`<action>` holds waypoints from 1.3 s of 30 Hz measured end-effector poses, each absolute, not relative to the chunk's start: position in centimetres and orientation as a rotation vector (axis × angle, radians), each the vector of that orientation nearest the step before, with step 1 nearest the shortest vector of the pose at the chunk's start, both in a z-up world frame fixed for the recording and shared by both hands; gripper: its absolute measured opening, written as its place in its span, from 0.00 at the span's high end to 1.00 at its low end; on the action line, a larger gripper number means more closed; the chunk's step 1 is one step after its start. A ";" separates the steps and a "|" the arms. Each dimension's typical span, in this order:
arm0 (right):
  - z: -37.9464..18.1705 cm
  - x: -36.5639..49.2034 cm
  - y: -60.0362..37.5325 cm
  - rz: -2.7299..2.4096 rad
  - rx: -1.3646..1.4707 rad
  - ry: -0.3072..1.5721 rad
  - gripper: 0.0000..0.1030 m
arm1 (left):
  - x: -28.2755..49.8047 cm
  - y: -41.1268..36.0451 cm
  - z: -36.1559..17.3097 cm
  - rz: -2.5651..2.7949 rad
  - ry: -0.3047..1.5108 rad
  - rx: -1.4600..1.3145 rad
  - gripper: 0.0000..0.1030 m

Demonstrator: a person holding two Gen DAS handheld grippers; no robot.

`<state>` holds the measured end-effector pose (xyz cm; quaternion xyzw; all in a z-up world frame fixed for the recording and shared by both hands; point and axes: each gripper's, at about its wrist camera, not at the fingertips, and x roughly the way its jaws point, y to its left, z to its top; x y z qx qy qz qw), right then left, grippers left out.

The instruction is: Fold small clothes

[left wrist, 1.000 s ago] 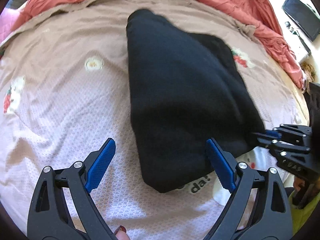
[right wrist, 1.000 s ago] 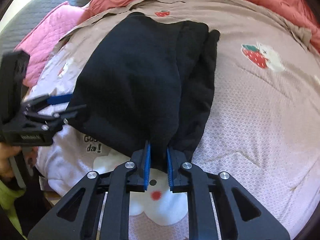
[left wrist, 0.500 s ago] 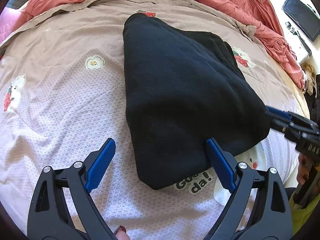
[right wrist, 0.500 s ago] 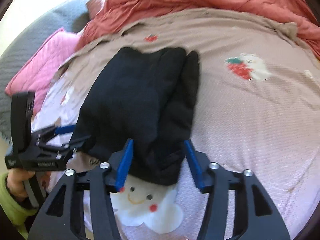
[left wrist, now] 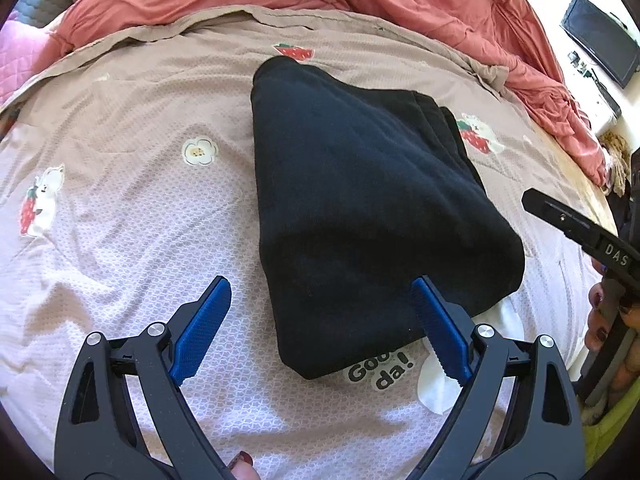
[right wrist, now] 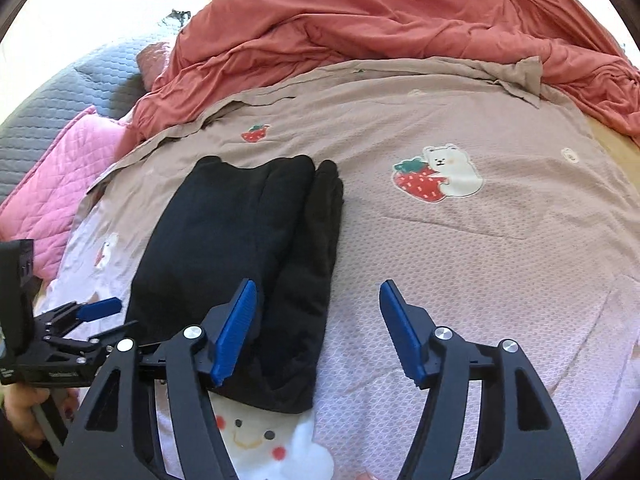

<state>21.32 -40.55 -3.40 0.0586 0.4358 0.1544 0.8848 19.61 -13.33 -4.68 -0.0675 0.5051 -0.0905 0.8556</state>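
A pinkish-beige printed bedspread [right wrist: 500,248] fills both views, with a rumpled coral quilt [right wrist: 380,16] along its 12 o'clock edge. The folded black garment [right wrist: 236,248] lies flat on the bedspread, centre-left in the right wrist view and centre-right in the left wrist view. The right gripper [right wrist: 318,330] has just been opening; its jaws stand spread above the garment's near right edge, gripping nothing. The left gripper [left wrist: 320,330] stands wide apart, straddling the garment's near corner, pads clear.

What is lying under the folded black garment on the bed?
The black garment rests on a pink-beige blanket. A white smiling print shows at its near edge; whatever lies beneath is covered.
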 end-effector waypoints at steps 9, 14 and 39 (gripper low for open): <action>0.4 18.5 -39.5 0.214 0.071 0.682 0.06 | 18.1 -12.0 -2.1 -0.156 1.009 -0.140 0.09; 3.0 16.1 -38.7 0.153 0.105 0.524 0.05 | 16.9 -10.8 -0.6 -0.111 0.976 -0.122 0.09; 2.9 3.9 -34.4 0.127 0.054 0.691 0.05 | 7.0 -6.3 1.9 -0.094 0.915 -0.143 0.09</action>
